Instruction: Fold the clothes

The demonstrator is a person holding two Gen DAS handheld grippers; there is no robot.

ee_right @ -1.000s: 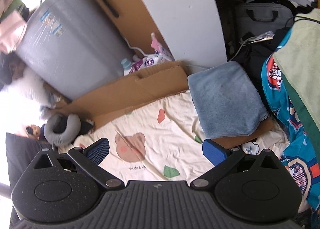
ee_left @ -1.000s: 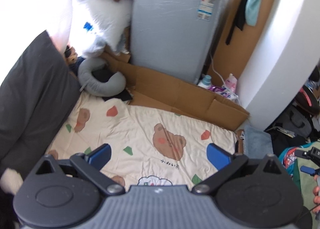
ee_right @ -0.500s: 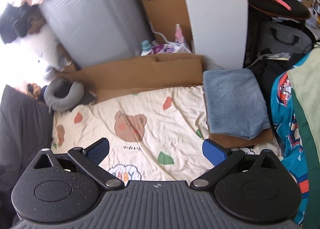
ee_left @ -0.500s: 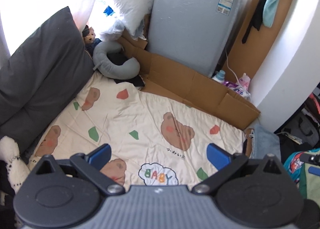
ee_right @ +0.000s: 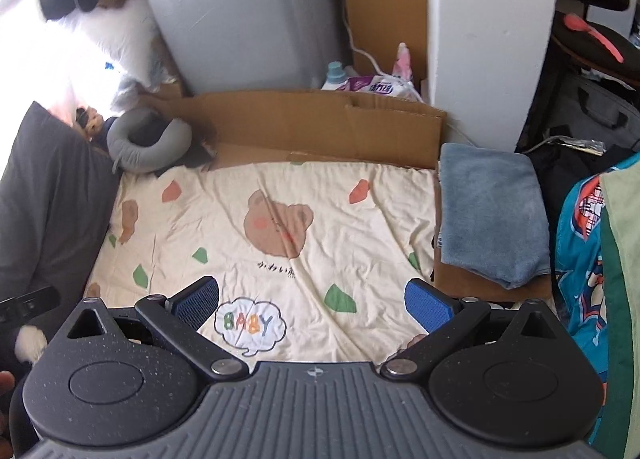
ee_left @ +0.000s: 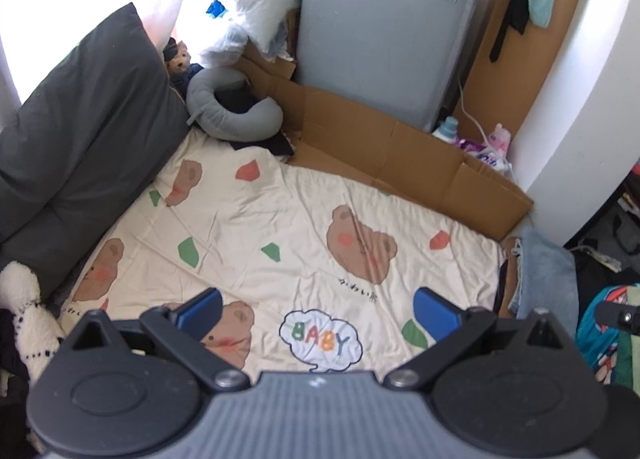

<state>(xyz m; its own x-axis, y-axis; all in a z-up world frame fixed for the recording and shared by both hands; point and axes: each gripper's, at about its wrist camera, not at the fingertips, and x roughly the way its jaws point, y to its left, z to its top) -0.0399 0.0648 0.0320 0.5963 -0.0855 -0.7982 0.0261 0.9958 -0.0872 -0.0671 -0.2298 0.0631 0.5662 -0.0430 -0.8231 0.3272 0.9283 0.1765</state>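
Note:
A folded blue-grey garment (ee_right: 490, 211) lies on cardboard at the right edge of a cream bear-print blanket (ee_right: 280, 227); the left wrist view shows that garment (ee_left: 544, 271) at its right. More cloth, blue-patterned and green (ee_right: 600, 243), is heaped at the far right. My left gripper (ee_left: 318, 309) hovers open above the blanket (ee_left: 280, 235), nothing between its blue pads. My right gripper (ee_right: 312, 303) is also open and empty over the blanket's "BABY" print.
A grey appliance (ee_left: 384, 27) and flattened cardboard (ee_left: 400, 151) border the blanket's far side. A dark cushion (ee_left: 80, 131) lines the left, with a grey neck pillow (ee_left: 228, 115) and a stuffed toy (ee_left: 180, 59). Bags (ee_right: 592, 115) crowd the right.
Both grippers have swung and pulled back, so more of the blanket shows, now squarely in view. The right view turned left, away from the garment. Both stayed open.

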